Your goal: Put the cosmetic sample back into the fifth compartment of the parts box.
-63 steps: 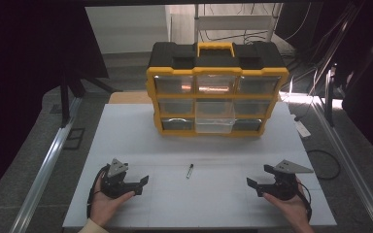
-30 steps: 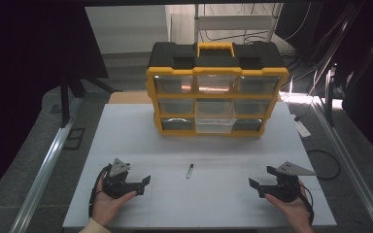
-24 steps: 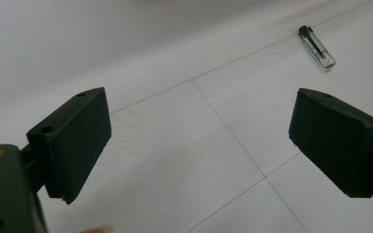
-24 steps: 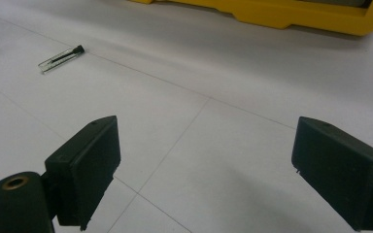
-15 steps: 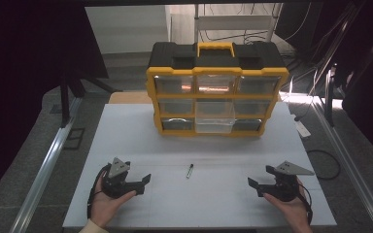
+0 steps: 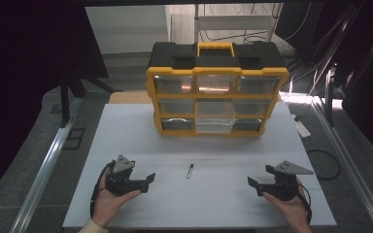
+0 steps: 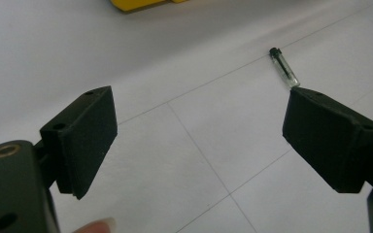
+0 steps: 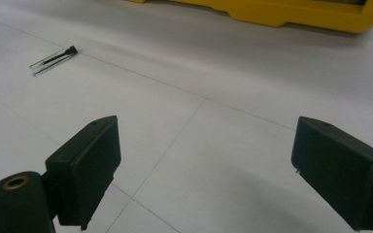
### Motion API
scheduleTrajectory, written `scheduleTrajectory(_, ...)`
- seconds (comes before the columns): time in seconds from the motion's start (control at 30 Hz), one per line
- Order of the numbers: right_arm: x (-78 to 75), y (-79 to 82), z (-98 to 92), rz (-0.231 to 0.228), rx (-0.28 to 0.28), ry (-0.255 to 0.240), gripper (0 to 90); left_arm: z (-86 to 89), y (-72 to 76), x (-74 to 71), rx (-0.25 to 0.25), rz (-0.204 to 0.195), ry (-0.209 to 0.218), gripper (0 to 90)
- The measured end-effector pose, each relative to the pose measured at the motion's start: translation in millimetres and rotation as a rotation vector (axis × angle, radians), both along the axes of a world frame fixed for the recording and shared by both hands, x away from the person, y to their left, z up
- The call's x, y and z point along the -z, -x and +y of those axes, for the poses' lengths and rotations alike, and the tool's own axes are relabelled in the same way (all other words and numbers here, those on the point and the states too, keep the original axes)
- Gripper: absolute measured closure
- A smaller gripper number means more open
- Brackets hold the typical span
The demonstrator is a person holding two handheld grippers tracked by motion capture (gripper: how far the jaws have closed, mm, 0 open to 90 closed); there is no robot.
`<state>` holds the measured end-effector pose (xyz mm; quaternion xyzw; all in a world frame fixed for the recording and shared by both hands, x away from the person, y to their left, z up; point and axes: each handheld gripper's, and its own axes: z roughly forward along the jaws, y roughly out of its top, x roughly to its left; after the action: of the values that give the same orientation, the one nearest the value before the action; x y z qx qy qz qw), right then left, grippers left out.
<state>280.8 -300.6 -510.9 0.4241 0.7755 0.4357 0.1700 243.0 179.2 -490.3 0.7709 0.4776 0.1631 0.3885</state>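
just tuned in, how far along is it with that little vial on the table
Nothing looks done: the vial lies alone on the white table, in front of the yellow organizer. The left gripper and right gripper rest either side, jaws open and empty. Picking it up remains.

We can read no text, label, brand, number or sign in any of the views.
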Motion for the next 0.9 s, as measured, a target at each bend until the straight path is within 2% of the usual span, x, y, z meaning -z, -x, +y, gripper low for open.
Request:
scheduleTrajectory(0.2, -0.9, -0.2, -0.7, -0.004, -0.009, -0.004, 10.6, -8.8, -5.7, -3.4, -0.007, 0.018, -0.005, 12.7)
scheduleTrajectory(0.43, -1.0, -0.5, -0.4, -0.003, -0.014, -0.008, 10.8, -19.2, -11.9, -10.7, 0.004, 0.048, 0.019, 12.7)
scheduleTrajectory(0.63, -1.4, 0.0, 0.3, -0.007, -0.015, -0.004, 11.3, -24.8, -16.4, -16.8, 0.032, 0.059, 0.044, 12.6)
scheduleTrajectory(0.9, -0.8, -0.5, 0.7, -0.003, -0.015, -0.002, 11.2, -40.5, -21.6, -21.9, 0.067, 0.078, 0.031, 12.5)
